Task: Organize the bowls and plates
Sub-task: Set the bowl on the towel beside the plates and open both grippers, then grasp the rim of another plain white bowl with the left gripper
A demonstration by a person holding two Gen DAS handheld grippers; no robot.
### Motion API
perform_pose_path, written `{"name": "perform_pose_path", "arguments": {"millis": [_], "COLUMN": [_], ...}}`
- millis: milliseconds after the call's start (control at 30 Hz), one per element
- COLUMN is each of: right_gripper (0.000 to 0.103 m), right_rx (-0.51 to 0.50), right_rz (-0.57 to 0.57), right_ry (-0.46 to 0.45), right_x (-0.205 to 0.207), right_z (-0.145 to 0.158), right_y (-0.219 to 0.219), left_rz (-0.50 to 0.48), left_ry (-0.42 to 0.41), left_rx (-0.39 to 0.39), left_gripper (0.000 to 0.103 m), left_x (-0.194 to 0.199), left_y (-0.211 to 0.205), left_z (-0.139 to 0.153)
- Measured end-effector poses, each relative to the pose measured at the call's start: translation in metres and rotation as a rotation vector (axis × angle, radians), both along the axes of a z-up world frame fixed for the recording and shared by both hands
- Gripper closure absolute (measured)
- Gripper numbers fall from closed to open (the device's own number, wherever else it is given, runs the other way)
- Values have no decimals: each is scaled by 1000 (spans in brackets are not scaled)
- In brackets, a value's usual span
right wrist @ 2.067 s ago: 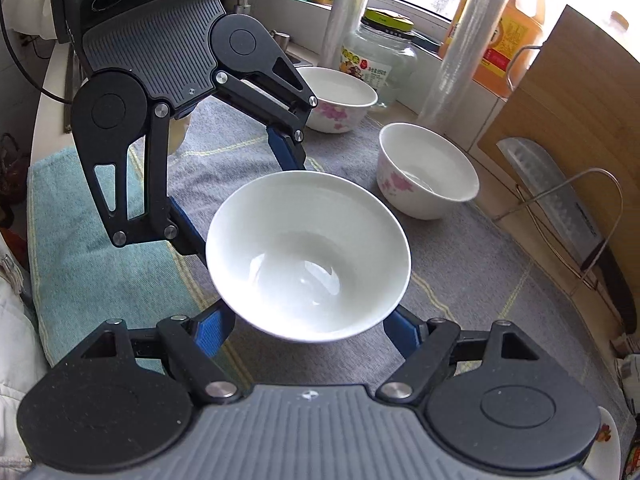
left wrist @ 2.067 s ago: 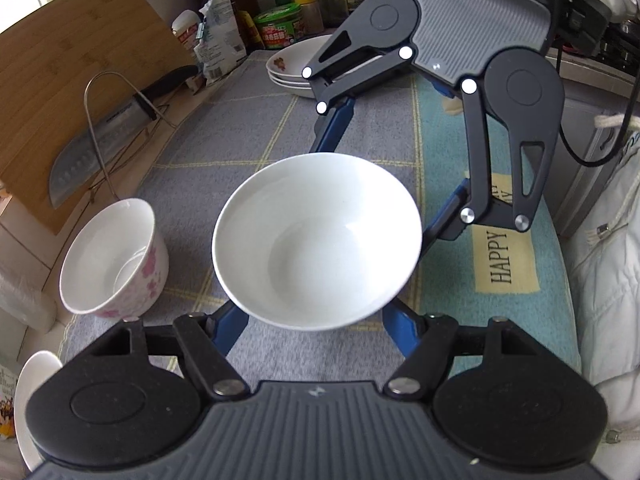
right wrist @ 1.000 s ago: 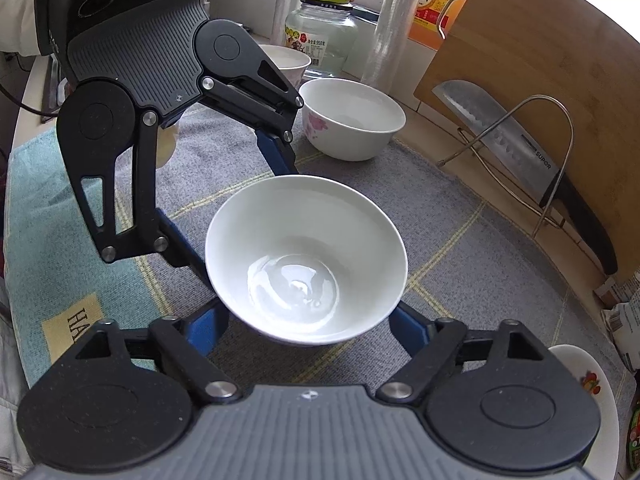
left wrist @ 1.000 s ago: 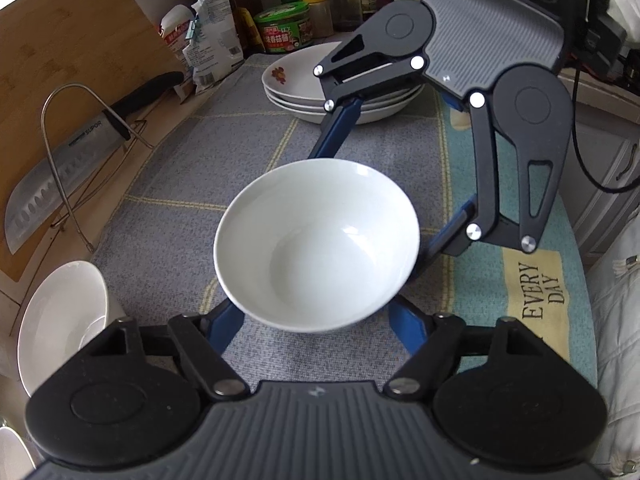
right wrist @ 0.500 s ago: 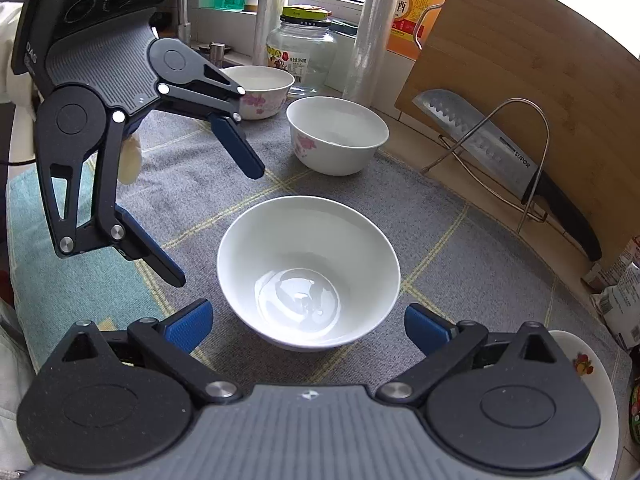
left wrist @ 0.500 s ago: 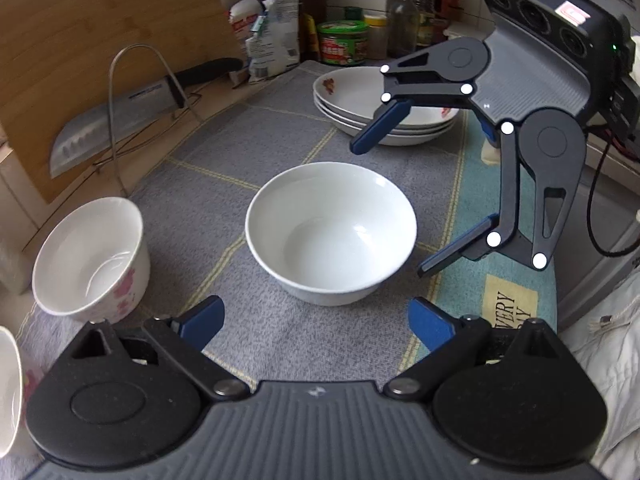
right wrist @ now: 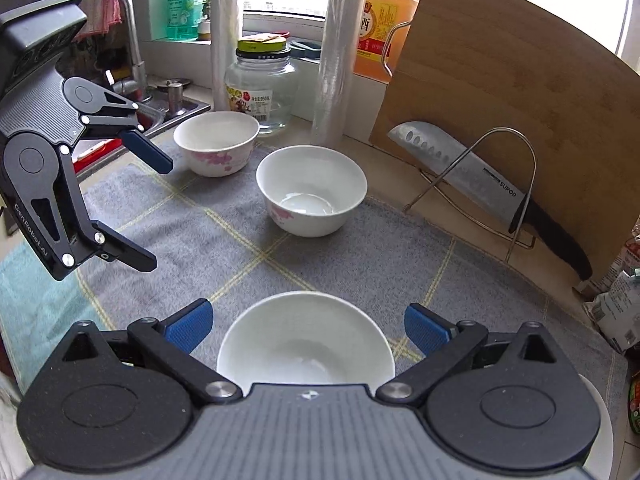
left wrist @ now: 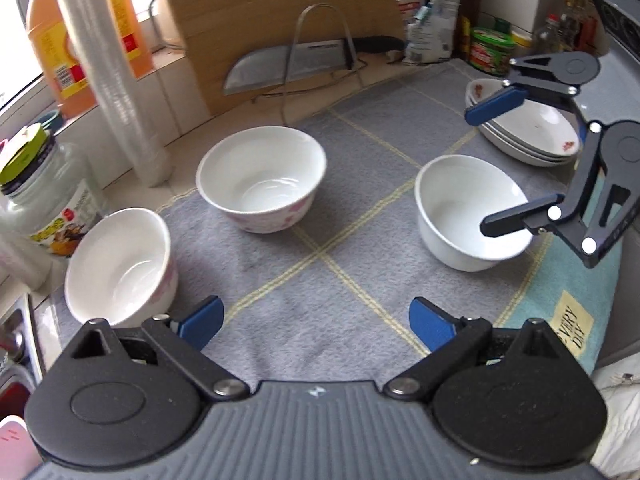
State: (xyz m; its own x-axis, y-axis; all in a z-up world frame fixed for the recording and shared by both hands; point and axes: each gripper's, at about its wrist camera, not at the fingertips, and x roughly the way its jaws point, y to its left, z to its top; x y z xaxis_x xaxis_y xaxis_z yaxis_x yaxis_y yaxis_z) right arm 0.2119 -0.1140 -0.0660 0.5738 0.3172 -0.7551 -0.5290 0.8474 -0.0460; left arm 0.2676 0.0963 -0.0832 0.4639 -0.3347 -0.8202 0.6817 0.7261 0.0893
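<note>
Left wrist view: left gripper (left wrist: 316, 322) wide, jaws just opened, nothing between. Three bowls on grey mat (left wrist: 320, 280): plain white bowl (left wrist: 468, 212) right of centre, two pink-flowered bowls (left wrist: 262, 184) centre and lower left. Stack of plates (left wrist: 528, 136) upper right.

Right wrist view: right gripper (right wrist: 308, 328) wide, jaws just opened, plain white bowl (right wrist: 306, 340) below, untouched. Two flowered bowls centre and upper left. One knife (right wrist: 480, 184) in rack, right.

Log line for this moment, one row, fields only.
left tool: open, empty | right tool: open, just released | plain bowl: on mat | flowered bowls: two, unstacked | plates: stacked
</note>
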Motion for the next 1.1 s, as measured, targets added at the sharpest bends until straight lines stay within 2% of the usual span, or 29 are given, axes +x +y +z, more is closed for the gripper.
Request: {"name": "perform_pose_path", "arguments": {"millis": [100,267,500,700,800,933,1100], "right_gripper": [0,0,0,0,0,0,0], "right_rx": [8,-26,-62,-79,-70,-59,-51], "right_rz": [-18,-13,-41,-36,-35,-41,-7], "right_ry": [-14,-44,-27,-15,-4,10,19], "right_x": [13,32,54,68,76,85,94], "right_z": [5,3,-13,-26,-32,-40,-44], "right_y": [13,36,51,55,55,55,58], "left_rz": [87,150,137,92,79,79,64], "left_ry": [-34,-58,35,73,103,152,194], "left_rx": [-20,-48,-105,-61,-42,-49,-47], "left_gripper": [4,4,4,5,9,22,24], "left_x": [16,51,93,123,142,165,179], "left_y": [8,9,-7,-29,-38,-45,-47], "left_z": [12,22,18,8,0,-9,-19]}}
